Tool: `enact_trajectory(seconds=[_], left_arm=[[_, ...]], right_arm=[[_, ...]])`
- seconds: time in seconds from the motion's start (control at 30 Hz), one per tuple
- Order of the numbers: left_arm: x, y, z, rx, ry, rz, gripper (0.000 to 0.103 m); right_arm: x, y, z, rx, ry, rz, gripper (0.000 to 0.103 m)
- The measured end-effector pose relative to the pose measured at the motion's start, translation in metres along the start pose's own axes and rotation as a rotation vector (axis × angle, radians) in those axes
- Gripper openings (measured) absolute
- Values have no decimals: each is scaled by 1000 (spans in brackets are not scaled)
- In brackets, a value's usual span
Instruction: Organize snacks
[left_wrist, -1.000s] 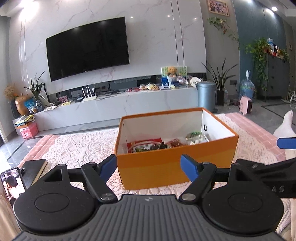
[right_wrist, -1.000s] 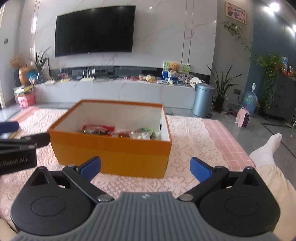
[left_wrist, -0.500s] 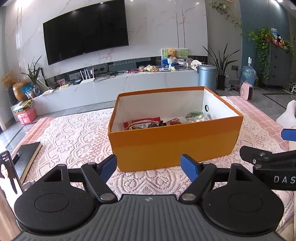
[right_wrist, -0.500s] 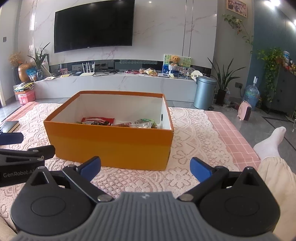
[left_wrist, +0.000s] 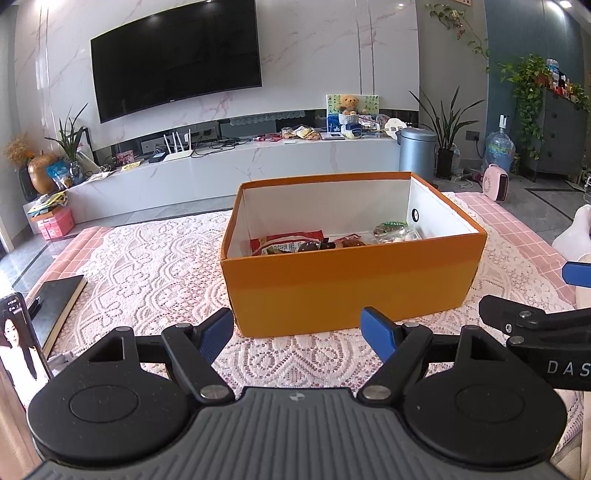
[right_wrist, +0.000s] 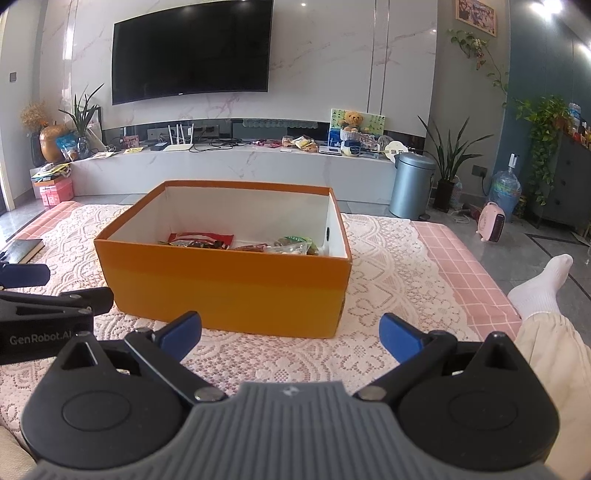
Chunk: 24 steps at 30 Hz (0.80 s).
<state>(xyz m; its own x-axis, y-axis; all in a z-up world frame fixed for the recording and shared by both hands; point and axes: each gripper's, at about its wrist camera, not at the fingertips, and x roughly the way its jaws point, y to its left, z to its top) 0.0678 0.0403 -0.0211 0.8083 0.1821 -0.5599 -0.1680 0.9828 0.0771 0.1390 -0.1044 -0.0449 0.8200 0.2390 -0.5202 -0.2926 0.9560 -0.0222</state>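
On the lace cloth, left wrist view: open orange cardboard box (left_wrist: 351, 284) lies long axis 9-to-3, snack packets (left_wrist: 291, 243) on its floor.
Left gripper (left_wrist: 297, 332): blue-tipped jaws apart, empty, box at 12 o'clock, near.
Right wrist view: box (right_wrist: 229, 284) at 11 o'clock.
Right gripper (right_wrist: 290, 330): jaws spread, holding nothing.
Room: bare white lace cloth (right_wrist: 384, 258) at 1 o'clock.
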Motion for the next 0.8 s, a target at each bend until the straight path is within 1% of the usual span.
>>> enact_trajectory(seconds=[0.8], left_arm=[[1,0,0,-16,9,-4,92]], right_arm=[[-1,0,-1,0,-1,0,99]])
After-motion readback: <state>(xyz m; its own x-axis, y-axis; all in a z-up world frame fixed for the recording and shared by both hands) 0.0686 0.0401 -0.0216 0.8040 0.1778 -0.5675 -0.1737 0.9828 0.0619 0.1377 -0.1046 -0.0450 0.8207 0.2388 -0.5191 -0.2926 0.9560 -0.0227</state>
